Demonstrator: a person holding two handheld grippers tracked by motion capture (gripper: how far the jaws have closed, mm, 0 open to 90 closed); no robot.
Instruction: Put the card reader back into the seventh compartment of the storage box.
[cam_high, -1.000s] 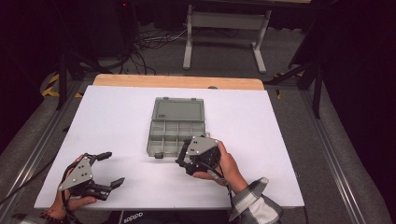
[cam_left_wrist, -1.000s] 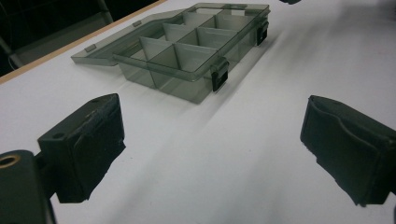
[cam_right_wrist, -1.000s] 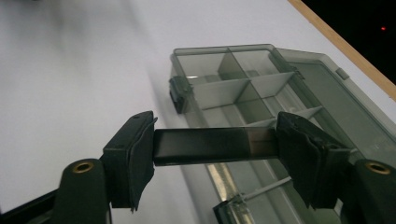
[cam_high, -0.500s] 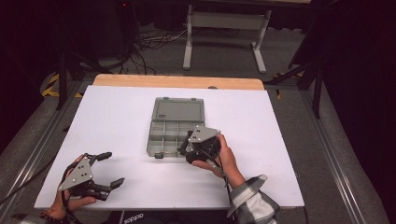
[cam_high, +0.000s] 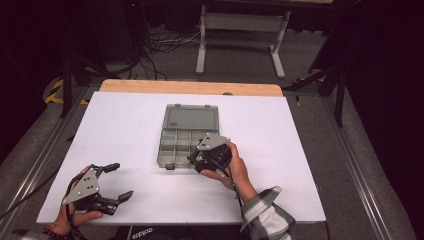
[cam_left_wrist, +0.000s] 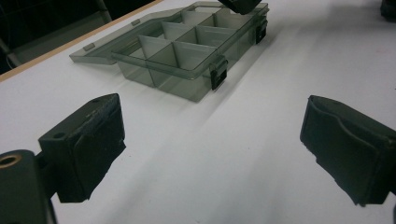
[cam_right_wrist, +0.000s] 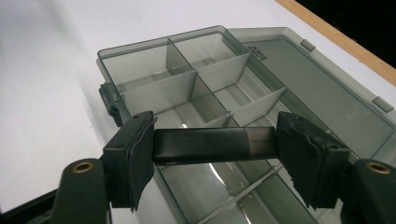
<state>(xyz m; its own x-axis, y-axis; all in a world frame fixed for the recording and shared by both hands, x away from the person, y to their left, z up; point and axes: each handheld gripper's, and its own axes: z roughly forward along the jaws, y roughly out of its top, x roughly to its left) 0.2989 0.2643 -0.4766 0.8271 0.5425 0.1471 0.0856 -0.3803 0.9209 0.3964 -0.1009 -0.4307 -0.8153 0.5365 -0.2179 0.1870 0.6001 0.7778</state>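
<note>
White table (cam_high: 125, 125), wooden far edge (cam_high: 190, 87), dark room.

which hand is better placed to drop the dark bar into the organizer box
Right. The right gripper already clamps the dark bar directly above the organizer box compartments. The left gripper sits open near the table's front-left corner, well away from the box.

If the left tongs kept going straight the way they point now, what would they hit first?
Probably the compartment box: the left tongs, jaws open, point across bare white table toward its near latched wall. The table could come first, since depth is unclear.
</note>
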